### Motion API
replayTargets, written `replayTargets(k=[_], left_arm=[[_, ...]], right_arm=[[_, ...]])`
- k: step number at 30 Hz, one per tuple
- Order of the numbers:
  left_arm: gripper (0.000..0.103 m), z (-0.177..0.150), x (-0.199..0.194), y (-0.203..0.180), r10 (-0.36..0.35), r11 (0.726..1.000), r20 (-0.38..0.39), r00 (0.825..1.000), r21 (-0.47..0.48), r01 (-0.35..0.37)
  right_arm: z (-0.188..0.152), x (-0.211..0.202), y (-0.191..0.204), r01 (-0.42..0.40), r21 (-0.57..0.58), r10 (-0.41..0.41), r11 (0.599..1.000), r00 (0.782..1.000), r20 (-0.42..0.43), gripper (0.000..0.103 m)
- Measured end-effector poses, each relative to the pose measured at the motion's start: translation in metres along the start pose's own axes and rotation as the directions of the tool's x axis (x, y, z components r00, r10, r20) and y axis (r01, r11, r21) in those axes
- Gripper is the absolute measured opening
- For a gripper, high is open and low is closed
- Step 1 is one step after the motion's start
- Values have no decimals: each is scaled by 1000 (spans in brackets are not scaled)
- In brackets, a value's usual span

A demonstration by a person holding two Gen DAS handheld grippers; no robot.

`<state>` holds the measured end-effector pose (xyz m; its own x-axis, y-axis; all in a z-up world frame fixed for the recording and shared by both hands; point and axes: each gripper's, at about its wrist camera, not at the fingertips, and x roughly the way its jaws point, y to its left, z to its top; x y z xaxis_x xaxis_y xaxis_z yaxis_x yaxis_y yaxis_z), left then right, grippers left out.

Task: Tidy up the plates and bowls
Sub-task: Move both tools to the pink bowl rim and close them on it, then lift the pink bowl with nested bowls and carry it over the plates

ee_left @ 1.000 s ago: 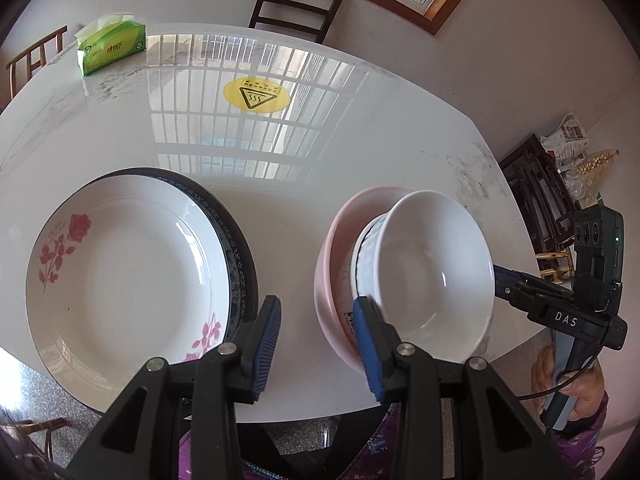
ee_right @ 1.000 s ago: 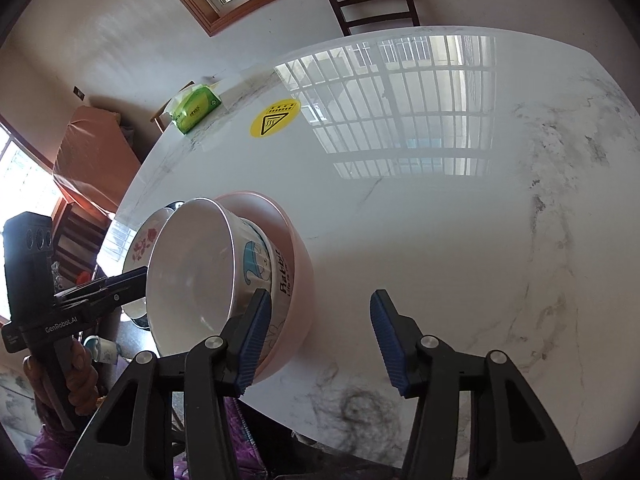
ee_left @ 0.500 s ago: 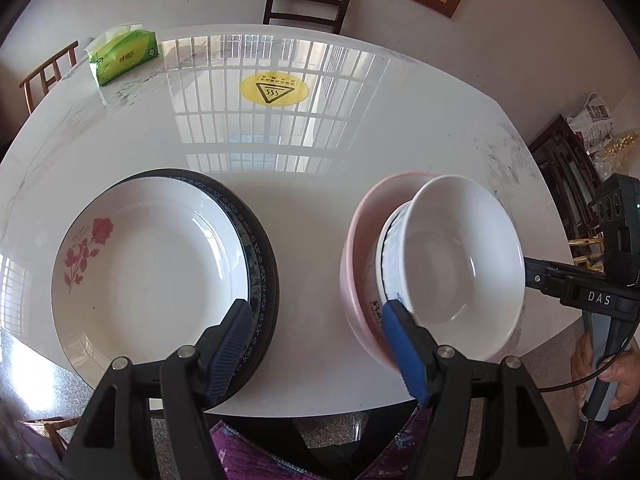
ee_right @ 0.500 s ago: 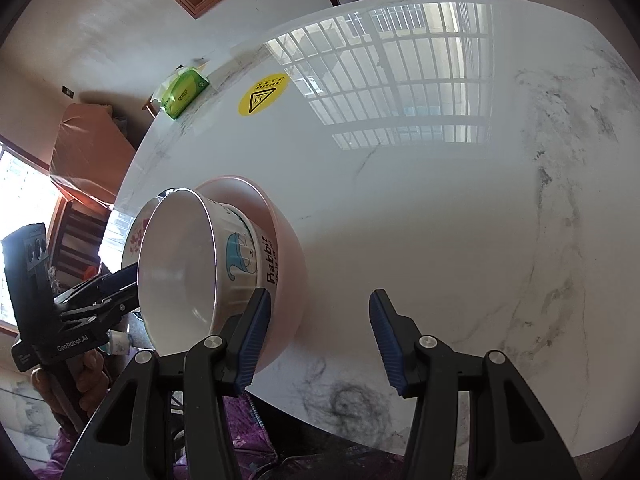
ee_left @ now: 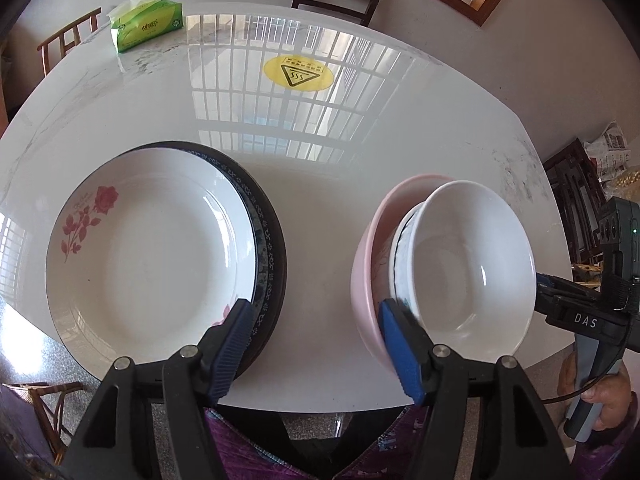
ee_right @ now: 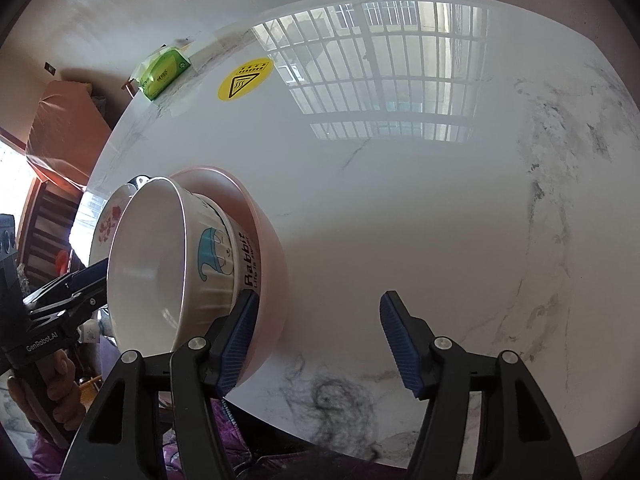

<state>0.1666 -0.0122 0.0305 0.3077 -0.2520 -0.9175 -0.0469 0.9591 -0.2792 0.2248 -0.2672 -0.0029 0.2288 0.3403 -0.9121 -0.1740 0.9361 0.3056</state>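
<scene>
**Bowls nested, plates stacked, both claws released**

Left wrist view: left gripper (ee_left: 316, 350) at lower centre, jaws spread wide, grasping nothing. Rose-patterned white plate (ee_left: 148, 258) at left centre, stacked on a dark blue-rimmed plate (ee_left: 270, 248) whose edge shows along the right side. White bowl (ee_left: 468, 268) at right centre, nested with a tilt inside a pink bowl (ee_left: 368, 256); a third bowl apparently sandwiched between, only its rim visible. Left finger overlapping the plate stack's near edge, right finger overlapping the pink bowl's near rim; contact not discernible. Green tissue pack (ee_left: 146, 20) upper left and yellow warning sticker (ee_left: 298, 74) upper centre on the marble table (ee_left: 340, 168).

Right wrist view: right gripper (ee_right: 318, 340) at lower centre, likewise released and empty. Bowl stack at lower left, cartoon-printed side of the inner bowl (ee_right: 224, 256) facing the camera; left finger just beside the pink rim. Open table ahead of and right of the claw.

Judgement: bowl stack lying left of the right claw, right of the left claw; right claw probably nearer.
</scene>
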Motion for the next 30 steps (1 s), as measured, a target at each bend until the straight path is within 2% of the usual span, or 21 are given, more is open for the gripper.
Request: replayTargets(k=[3,8,12,13,15,16,17,18,19,20,21,23,26,30], left_arm=[[62,0,3,4,-39,999,-16,999,-28,39],[62,-4,4,-4,12,1000,-2,1000,-27,-13],[61,-5,3,-4,18,999,24,1000,-37,-17],[58,-6,2,-4,20,999,33,999,-32,-19],[38,-9,0,-9,-23,999,38,999,-29,24],[16,-10,-1,-14,-59,998,38,998,-24,60],[11,-10,-4,-22,-40,999,47,998,-5,40],[10,-12,-5,-30,-6,1000,65,998,17,5],[10,-13,-7,-34,-2,1000,87,996,27,0],[10,-14,-8,-33,-23,1000,97,995,22,21],[10,-14,-7,-30,-39,999,88,995,1,39],[10,-15,-7,-23,-81,996,89,993,-34,85],[10,-18,-8,-25,-69,997,98,993,-31,72],[10,-18,-8,-28,-73,996,94,993,-38,77]], right_arm=[[1,4,-8,-33,57,34,998,999,-25,66],[2,5,-5,-12,38,13,999,1000,-25,68],[1,10,-8,-20,63,22,998,999,-28,70],[0,10,-9,-26,61,27,998,999,-26,70],[0,10,-11,-66,78,69,995,997,-36,63],[1,10,-10,-80,77,83,994,996,-39,56],[1,8,-7,-77,62,79,995,996,-36,51],[1,7,-3,-72,49,74,996,997,-30,45],[1,5,1,-89,50,90,995,996,-27,39],[1,4,4,-113,55,115,992,993,-34,23],[2,3,9,-114,41,115,993,993,-40,13],[1,1,14,-87,16,88,996,996,-31,15],[2,2,4,-140,86,144,986,989,-34,16],[2,2,2,-158,109,162,981,986,-26,16]])
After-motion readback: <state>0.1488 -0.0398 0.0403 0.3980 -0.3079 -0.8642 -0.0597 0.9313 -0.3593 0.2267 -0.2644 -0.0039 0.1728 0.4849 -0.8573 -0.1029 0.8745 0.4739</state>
